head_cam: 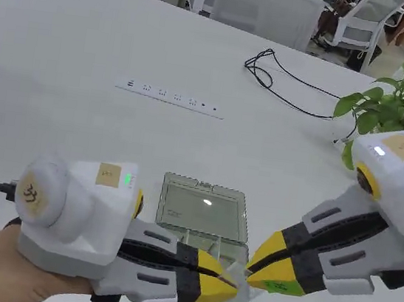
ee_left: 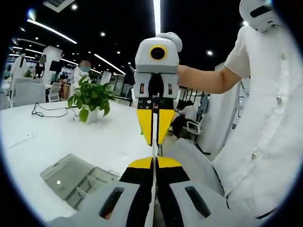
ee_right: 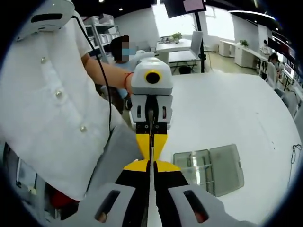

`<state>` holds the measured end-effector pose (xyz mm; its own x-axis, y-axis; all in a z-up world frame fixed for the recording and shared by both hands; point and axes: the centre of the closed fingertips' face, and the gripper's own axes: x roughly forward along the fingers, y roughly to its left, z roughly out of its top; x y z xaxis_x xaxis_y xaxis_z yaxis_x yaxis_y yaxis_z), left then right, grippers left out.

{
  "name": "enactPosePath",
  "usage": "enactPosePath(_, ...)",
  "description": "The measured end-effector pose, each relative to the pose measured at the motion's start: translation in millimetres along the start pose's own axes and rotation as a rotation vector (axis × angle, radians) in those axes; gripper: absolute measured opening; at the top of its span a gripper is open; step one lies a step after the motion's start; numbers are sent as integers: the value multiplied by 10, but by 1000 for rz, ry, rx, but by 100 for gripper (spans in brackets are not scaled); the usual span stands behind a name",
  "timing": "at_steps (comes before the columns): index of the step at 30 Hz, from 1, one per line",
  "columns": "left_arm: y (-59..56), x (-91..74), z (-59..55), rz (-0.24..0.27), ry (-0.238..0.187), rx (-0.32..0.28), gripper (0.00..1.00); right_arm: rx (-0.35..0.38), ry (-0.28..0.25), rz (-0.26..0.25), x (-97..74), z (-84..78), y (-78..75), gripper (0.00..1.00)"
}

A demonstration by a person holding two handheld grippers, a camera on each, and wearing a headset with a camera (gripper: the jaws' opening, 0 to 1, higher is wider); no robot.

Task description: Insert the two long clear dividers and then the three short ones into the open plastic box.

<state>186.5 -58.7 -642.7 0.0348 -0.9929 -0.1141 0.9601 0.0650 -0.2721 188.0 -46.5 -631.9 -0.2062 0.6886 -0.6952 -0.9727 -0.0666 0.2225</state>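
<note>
Evidently the job is partway through: the open clear plastic box (head_cam: 202, 209) lies near the near edge of the white desk (head_cam: 89, 47), its lid folded flat toward the far side, and thin clear partitions already appear to stand in its base, though how many I cannot tell. One clear plastic divider (head_cam: 243, 289) is not yet seated; it hangs just above the near end of the base, gripped from both ends. The left tongs (head_cam: 225, 288) are pressed together on one end of it, and the right tongs (head_cam: 254, 273) pinch the other, their yellow tips almost meeting. In both gripper views the strip shows edge-on as a thin pale line between shut jaws. It looks stiff, thin and transparent, so I judge that lining it up with the slots needs care.
</note>
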Motion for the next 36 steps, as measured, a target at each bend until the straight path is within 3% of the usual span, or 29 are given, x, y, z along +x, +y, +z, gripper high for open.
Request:
enactPosePath(11,-39,-24,-25,-8,-6,-2,0,-13,13,41,84,9,85,3)
enactPosePath(36,14,-59,-142,31,16,-23,0,-13,18,13,159,-63,16,3)
